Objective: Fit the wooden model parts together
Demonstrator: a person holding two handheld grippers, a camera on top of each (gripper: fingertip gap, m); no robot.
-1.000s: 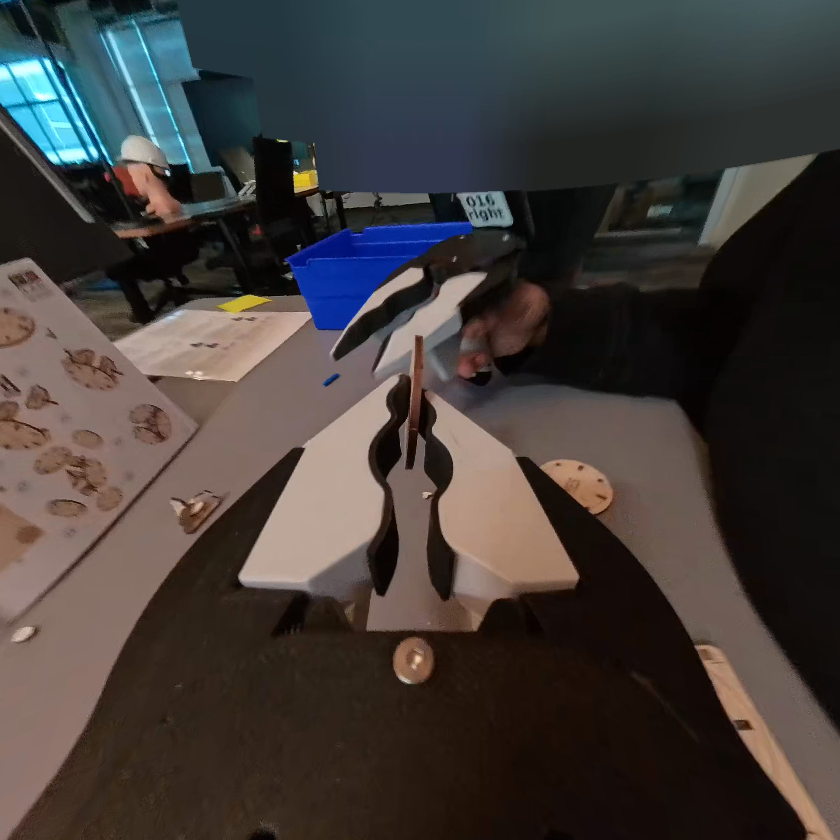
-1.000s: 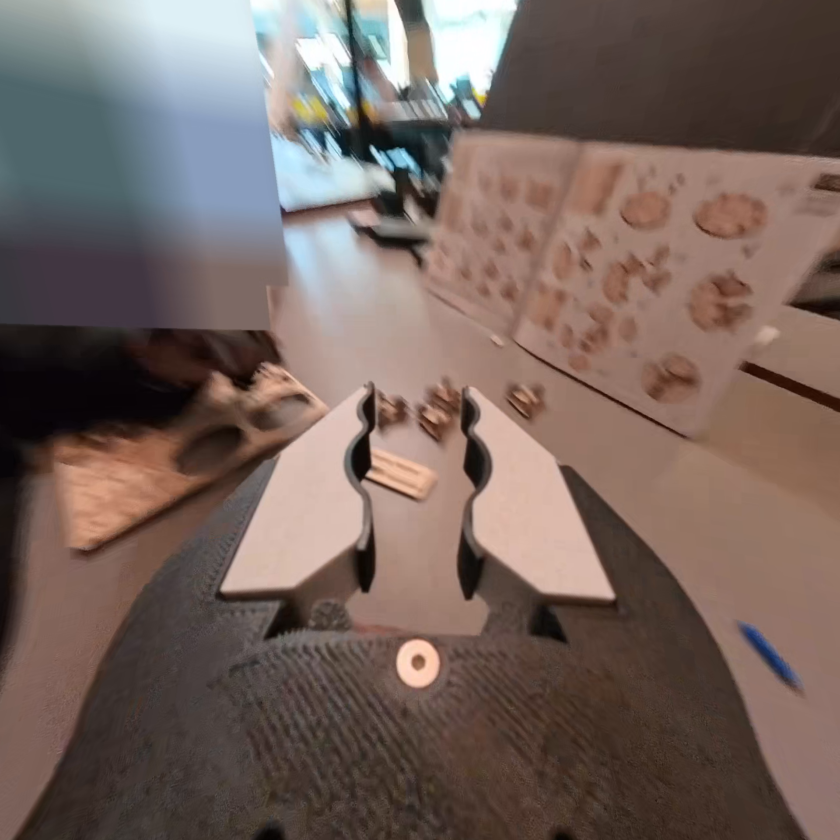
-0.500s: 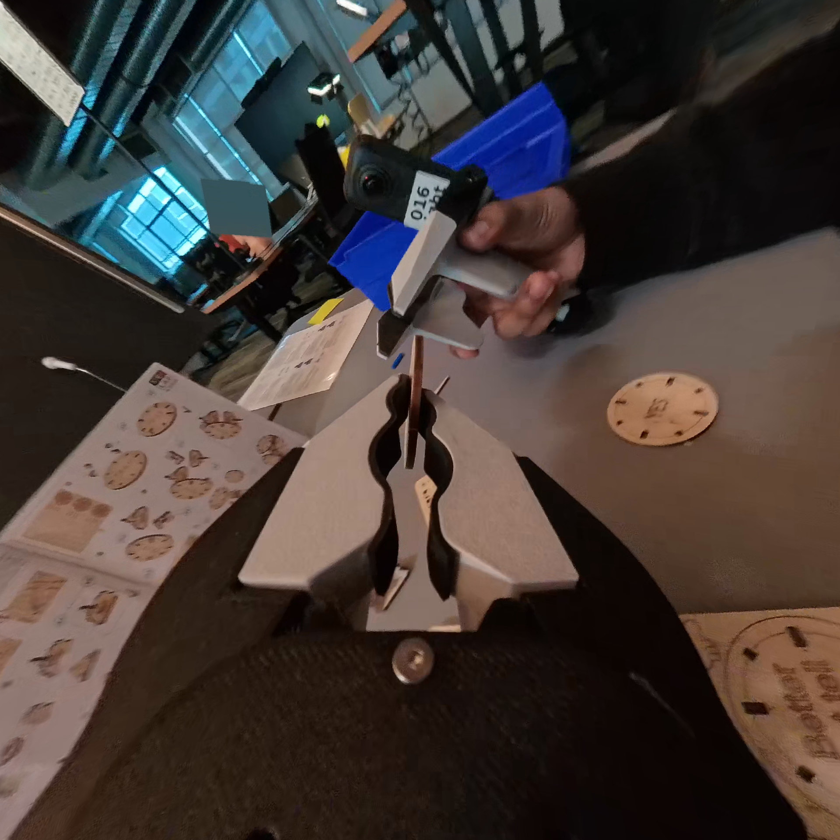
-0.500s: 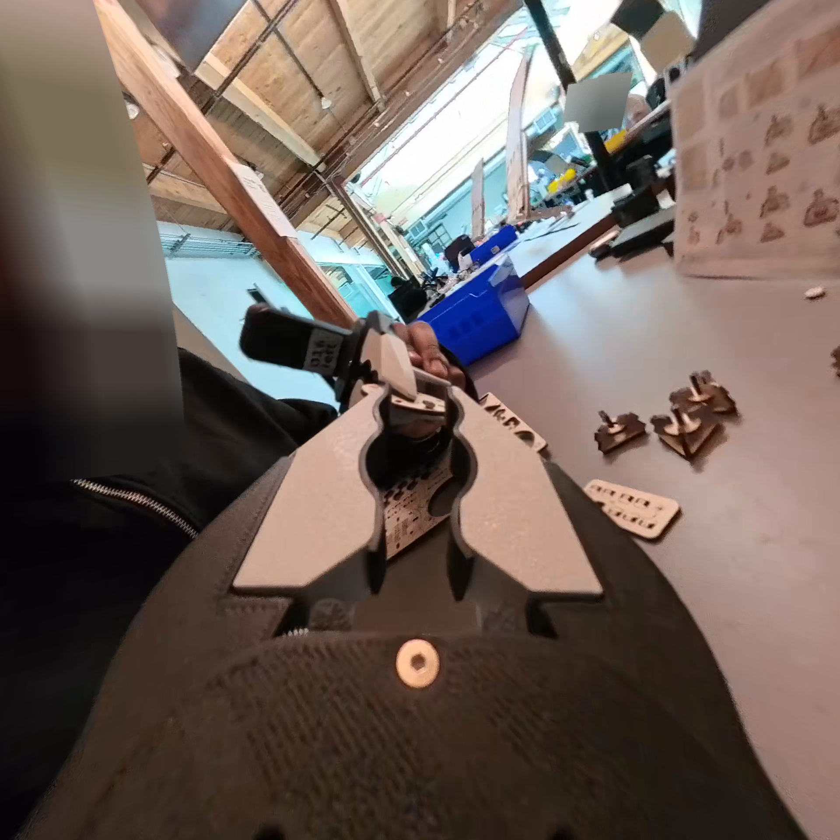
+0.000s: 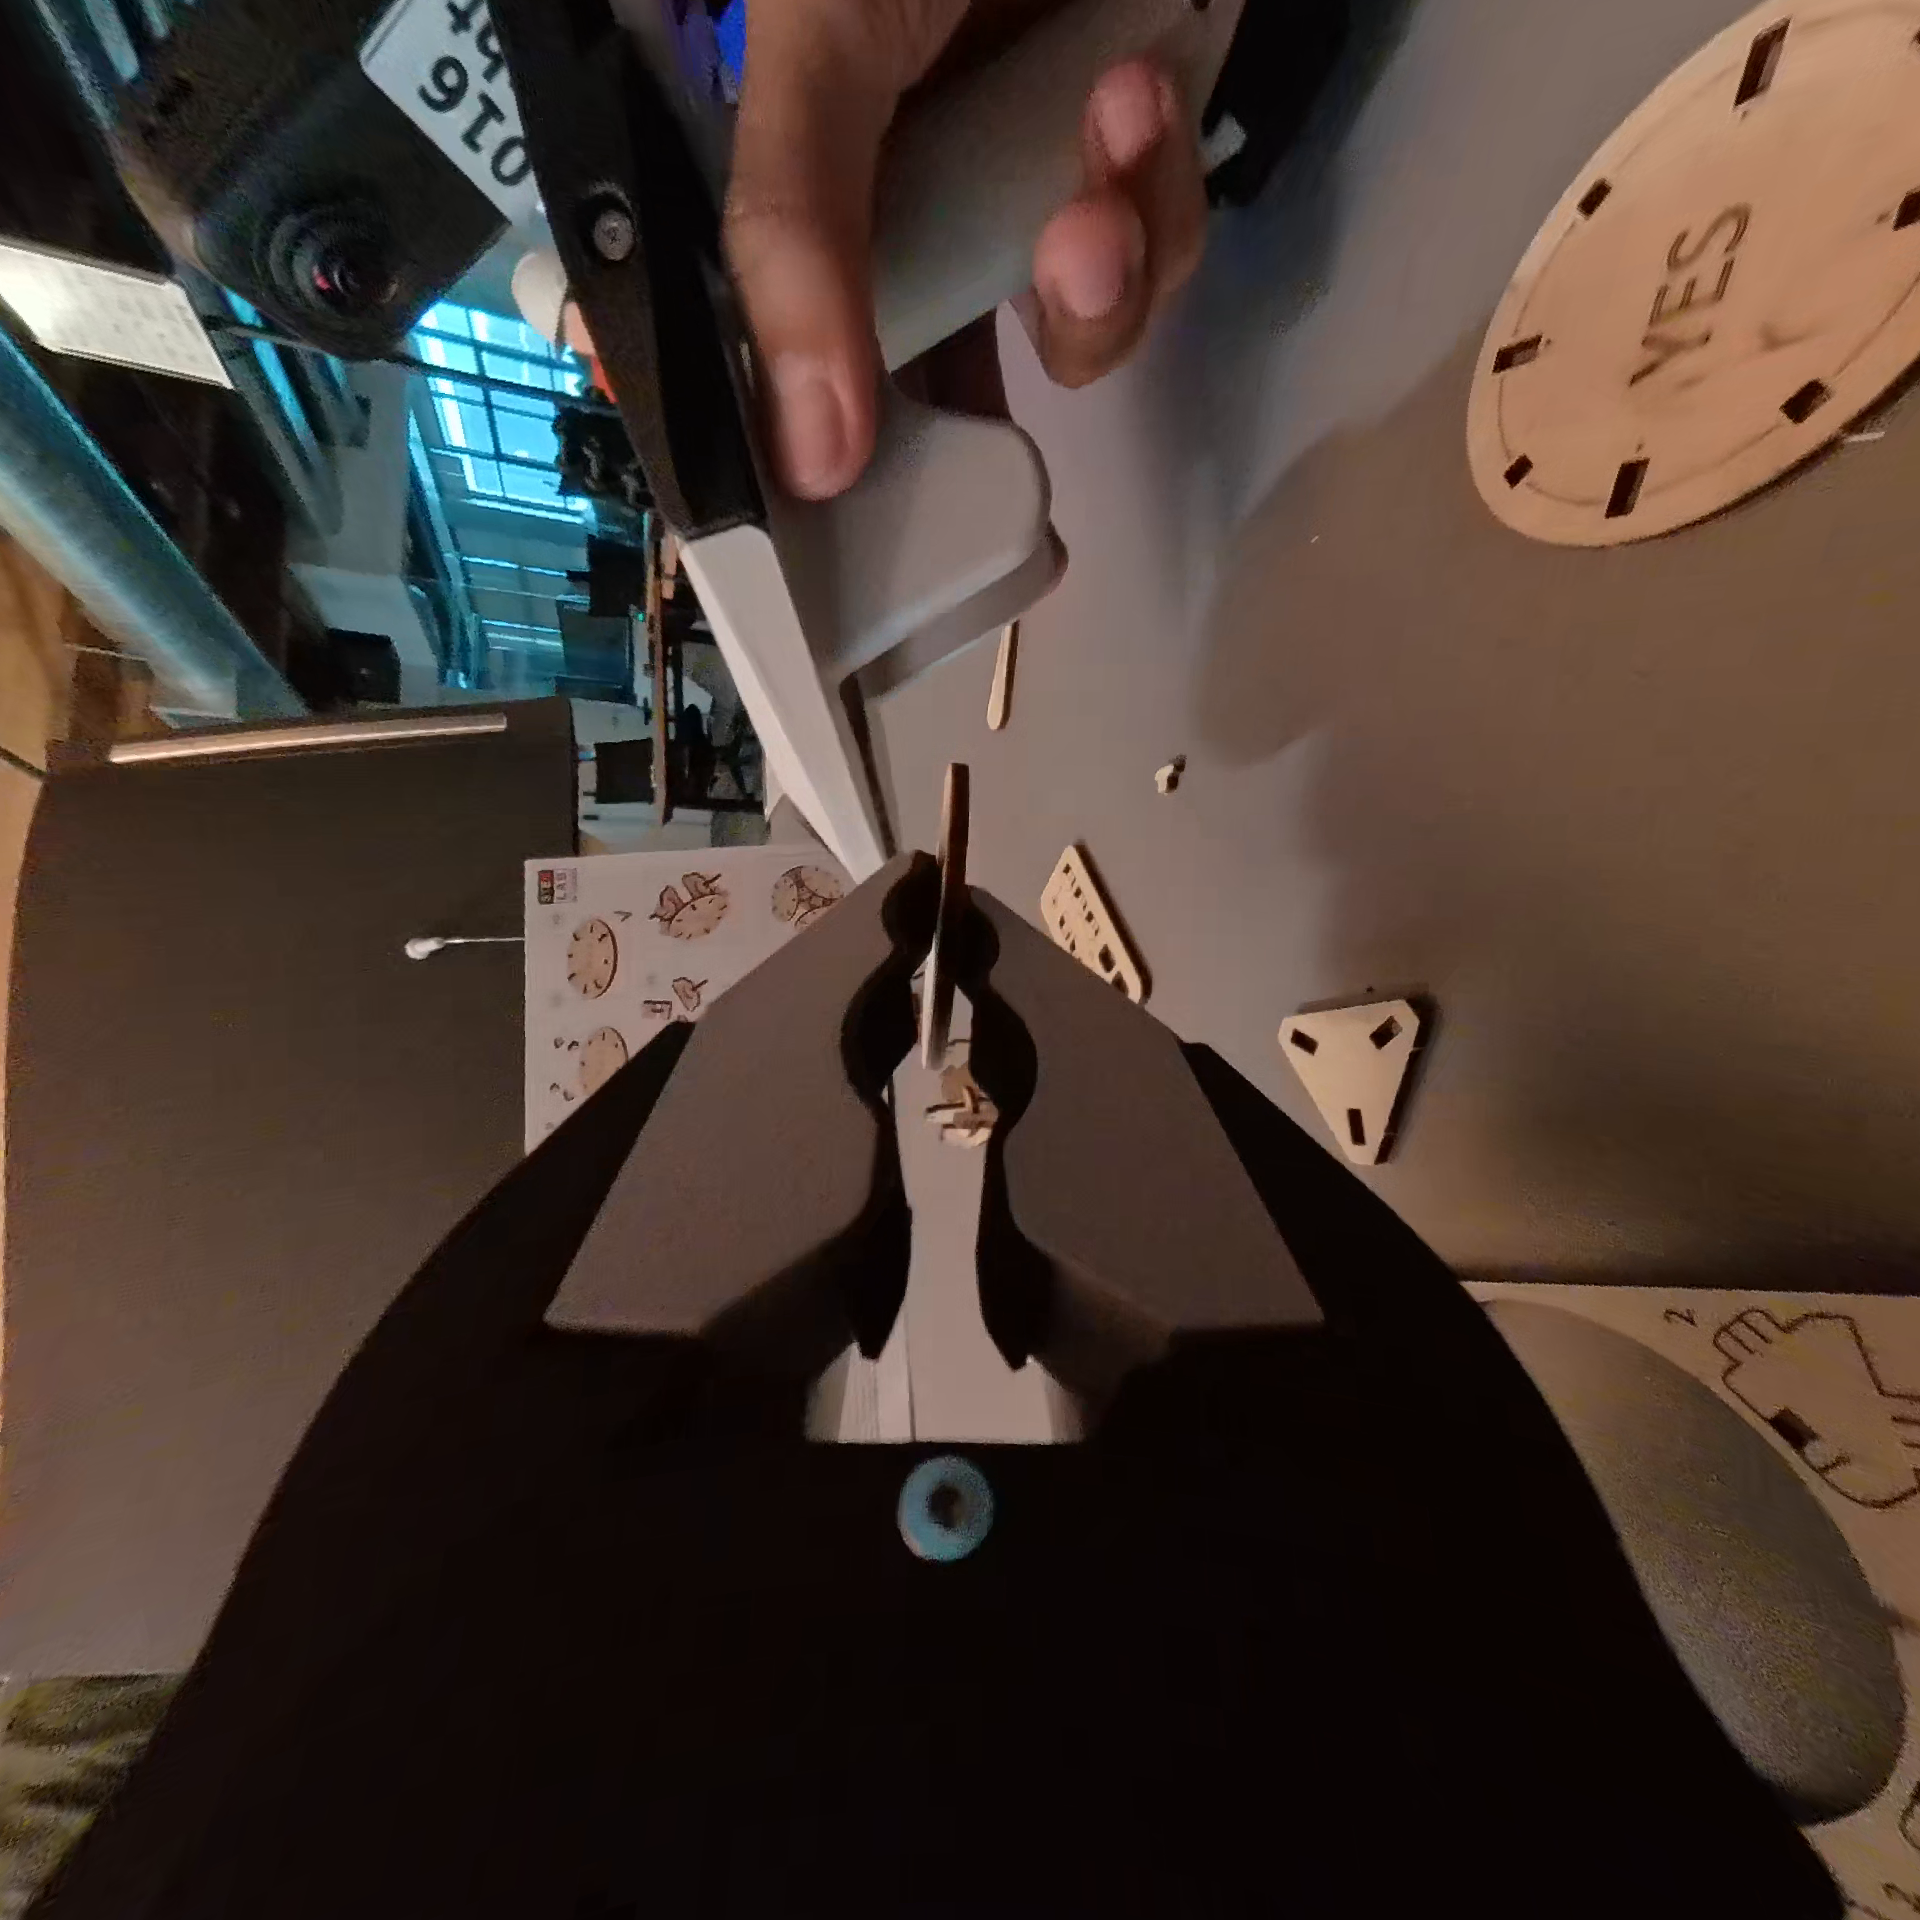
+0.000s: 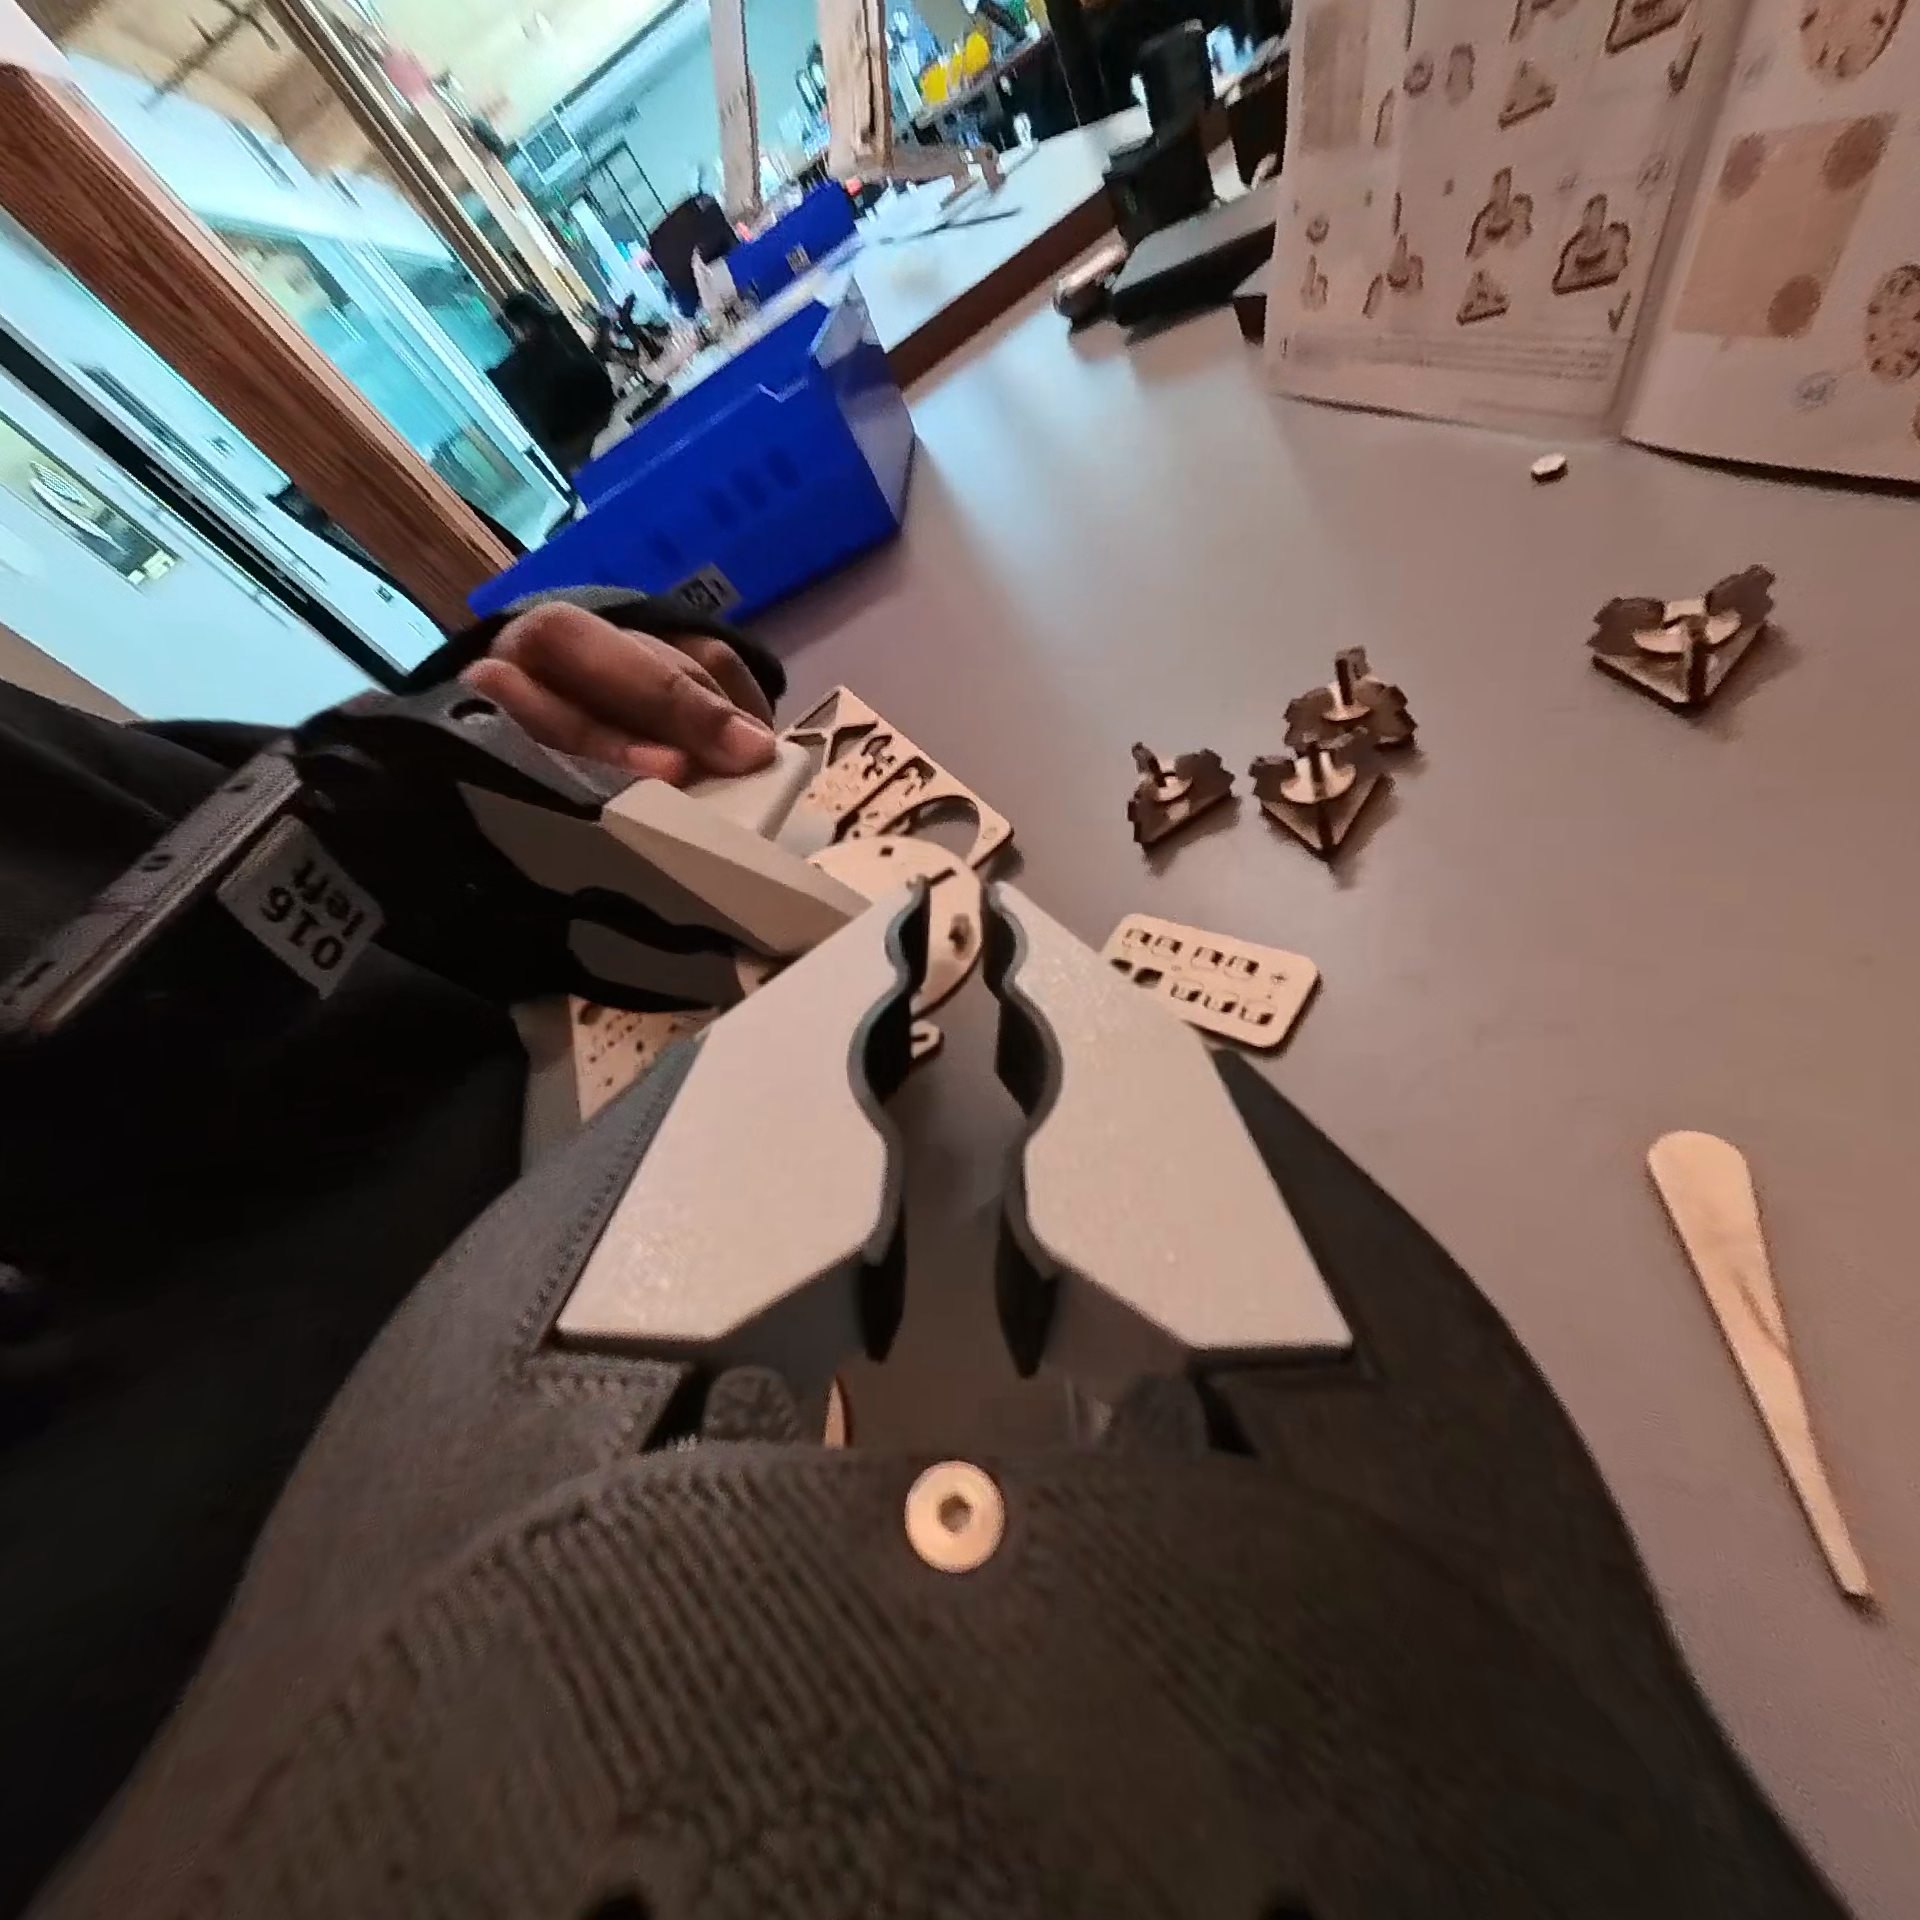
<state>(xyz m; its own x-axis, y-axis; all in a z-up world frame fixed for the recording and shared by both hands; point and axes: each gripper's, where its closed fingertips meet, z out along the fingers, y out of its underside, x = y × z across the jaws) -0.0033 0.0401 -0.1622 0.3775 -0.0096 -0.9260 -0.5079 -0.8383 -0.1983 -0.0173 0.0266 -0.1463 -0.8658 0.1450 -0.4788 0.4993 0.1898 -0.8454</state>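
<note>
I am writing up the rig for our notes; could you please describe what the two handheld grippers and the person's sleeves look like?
Each gripper has two pale grey wedge-shaped fingers with wavy black inner pads, set in a ribbed black body with a central bolt. The left gripper and right gripper each carry a white label. The sleeves are black.

Dim indoor light; bright windows (image 5: 488, 416) glow at upper left of both views. Soft shadows on the grey table (image 6: 1455, 935). Motion blur and wide-angle bending at edges.

workshop | blue bin (image 6: 727, 499), laser-cut wooden parts (image 6: 1320, 774), grey worktable (image 6: 1455, 935)
</note>
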